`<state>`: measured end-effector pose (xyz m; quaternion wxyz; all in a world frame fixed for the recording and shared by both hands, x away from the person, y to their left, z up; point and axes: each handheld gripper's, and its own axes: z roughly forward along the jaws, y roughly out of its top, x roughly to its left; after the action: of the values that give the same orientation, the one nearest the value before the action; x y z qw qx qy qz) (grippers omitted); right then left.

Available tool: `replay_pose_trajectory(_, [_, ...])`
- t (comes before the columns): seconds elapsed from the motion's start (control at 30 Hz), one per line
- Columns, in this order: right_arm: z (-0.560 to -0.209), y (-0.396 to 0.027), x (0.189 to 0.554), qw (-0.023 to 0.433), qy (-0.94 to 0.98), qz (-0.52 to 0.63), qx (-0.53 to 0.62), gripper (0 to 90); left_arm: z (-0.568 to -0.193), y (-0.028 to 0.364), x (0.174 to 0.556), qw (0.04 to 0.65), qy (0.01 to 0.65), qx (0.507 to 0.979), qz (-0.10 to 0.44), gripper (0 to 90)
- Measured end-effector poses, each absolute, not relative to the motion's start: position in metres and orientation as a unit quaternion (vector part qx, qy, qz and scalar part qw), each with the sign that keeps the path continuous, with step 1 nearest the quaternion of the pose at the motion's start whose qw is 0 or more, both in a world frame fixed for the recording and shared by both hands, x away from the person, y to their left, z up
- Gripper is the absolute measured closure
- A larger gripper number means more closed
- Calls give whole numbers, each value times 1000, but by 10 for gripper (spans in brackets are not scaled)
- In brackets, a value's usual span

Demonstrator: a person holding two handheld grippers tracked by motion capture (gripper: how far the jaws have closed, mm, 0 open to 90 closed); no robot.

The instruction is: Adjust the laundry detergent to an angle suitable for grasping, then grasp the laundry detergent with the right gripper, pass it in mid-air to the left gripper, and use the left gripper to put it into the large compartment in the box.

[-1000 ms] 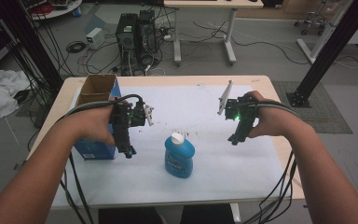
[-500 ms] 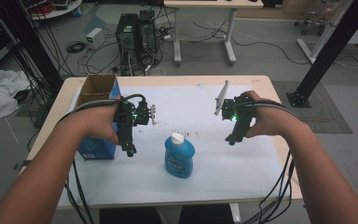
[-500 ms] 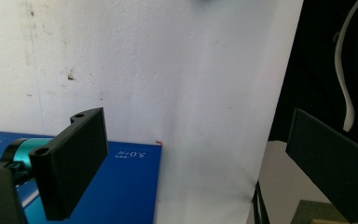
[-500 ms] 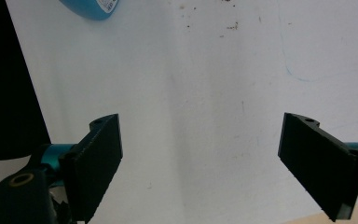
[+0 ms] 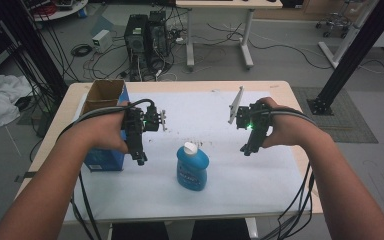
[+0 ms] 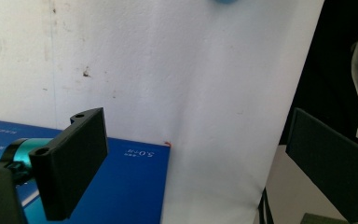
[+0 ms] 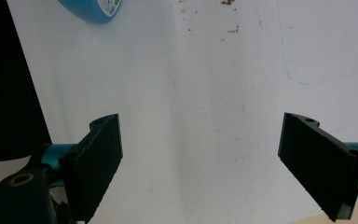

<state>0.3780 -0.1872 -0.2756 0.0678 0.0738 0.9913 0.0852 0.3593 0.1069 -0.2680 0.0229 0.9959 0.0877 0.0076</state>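
A blue bottle with a white cap stands upright on the white sheet near the front middle of the table. My left gripper hovers to its left, tips pointing down, beside the blue cardboard box. In the left gripper view its jaws stand wide apart with nothing between them, over the box's blue side and the sheet. My right gripper hovers right of the bottle. It is open and holds nothing, and the bottle shows at the top left of its view.
The box's top is open at the table's left. Small brown crumbs dot the sheet behind the bottle. Bare wood rims the sheet. Computers, cables and desk legs stand on the floor beyond the far edge.
Both grippers have drifted slightly inward toward the bottle. The bottle and box have not moved, and both pairs of jaws stay apart.
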Motion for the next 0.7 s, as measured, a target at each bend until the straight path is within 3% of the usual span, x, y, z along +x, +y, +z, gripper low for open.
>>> replay_pose_trajectory(0.7, [-272, -190, 380, 68, 991, 86, 78, 128, -268, 104, 363, 18, 74, 997, -3, 55])
